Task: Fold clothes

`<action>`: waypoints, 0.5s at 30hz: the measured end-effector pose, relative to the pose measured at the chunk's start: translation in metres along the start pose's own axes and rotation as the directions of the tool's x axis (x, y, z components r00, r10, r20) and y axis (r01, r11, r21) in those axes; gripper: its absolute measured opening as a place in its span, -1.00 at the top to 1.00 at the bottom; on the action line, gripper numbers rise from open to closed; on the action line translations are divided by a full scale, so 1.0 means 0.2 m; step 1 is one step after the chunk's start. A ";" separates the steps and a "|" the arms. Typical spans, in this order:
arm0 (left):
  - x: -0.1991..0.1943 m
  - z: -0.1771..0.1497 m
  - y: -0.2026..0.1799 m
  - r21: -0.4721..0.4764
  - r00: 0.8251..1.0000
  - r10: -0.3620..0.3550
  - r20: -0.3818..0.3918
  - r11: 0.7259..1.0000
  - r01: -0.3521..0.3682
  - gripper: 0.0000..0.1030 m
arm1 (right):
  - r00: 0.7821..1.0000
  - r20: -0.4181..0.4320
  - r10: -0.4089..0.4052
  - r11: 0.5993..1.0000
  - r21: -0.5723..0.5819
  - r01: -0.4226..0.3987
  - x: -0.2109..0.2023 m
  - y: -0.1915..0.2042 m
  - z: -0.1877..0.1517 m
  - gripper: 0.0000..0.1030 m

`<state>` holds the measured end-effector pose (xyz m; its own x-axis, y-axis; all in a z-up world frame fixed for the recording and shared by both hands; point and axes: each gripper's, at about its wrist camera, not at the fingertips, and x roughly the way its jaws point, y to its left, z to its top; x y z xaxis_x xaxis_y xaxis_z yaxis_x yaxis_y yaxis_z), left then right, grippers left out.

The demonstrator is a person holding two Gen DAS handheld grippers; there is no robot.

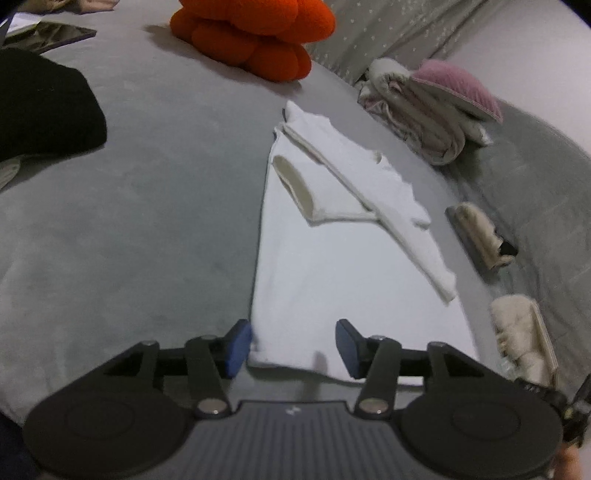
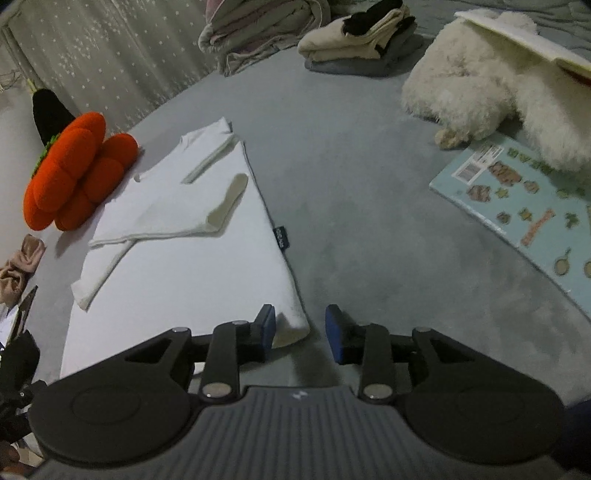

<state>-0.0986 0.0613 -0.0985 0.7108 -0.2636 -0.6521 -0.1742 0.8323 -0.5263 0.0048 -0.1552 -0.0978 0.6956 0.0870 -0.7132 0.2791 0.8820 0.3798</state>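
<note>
A white shirt (image 1: 332, 266) lies flat on a grey bed (image 1: 129, 221), its sleeves folded in across the body, hem end nearest both cameras. The left gripper (image 1: 293, 349) hangs over the hem's left corner, jaws apart; the blue pads (image 1: 236, 347) stand on either side of the cloth edge and do not press it, so the shirt is released. The right gripper (image 2: 301, 328) sits at the opposite hem corner, also parted: its left pad is at the corner's edge, the right pad over bare bed, nothing clamped between them.

In the left wrist view, an orange cushion (image 1: 255, 33) rests beyond the collar end, a black garment (image 1: 40, 107) lies well off to the left, and a bundle of pale and pink bedding (image 1: 436, 107) sits at the right near the patterned curtain (image 1: 388, 29). Two small folded cream pieces (image 1: 480, 236) lie just beside the shirt's right edge.

In the right wrist view, a small dark label (image 2: 280, 236) shows on the shirt's side seam. A stack of folded clothes (image 2: 362, 40) sits at the far edge of the bed, a fluffy white blanket (image 2: 480, 77) to the right, partly overlapping a light-blue picture book (image 2: 517, 199).
</note>
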 end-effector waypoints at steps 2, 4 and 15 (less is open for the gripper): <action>0.02 -0.01 -0.02 0.018 1.000 0.024 0.007 1.000 -0.024 0.27 | 1.000 0.007 -0.006 1.000 -0.002 0.006 0.01 0.00 -0.01 0.31; 0.03 -0.01 -0.04 0.034 0.999 0.032 0.010 0.999 -0.032 0.73 | 1.000 0.018 -0.006 1.000 0.004 0.006 0.01 0.00 -0.02 0.31; -0.08 0.03 -0.03 0.044 0.999 -0.009 0.048 0.999 0.007 0.85 | 0.994 0.106 0.034 0.998 0.041 -0.038 -0.07 -0.02 -0.01 0.85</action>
<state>-0.1053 0.0628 -0.0815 0.7439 -0.2473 -0.6209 -0.1397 0.8509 -0.5063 -0.0084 -0.1584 -0.0903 0.7707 0.0672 -0.6336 0.2789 0.8585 0.4303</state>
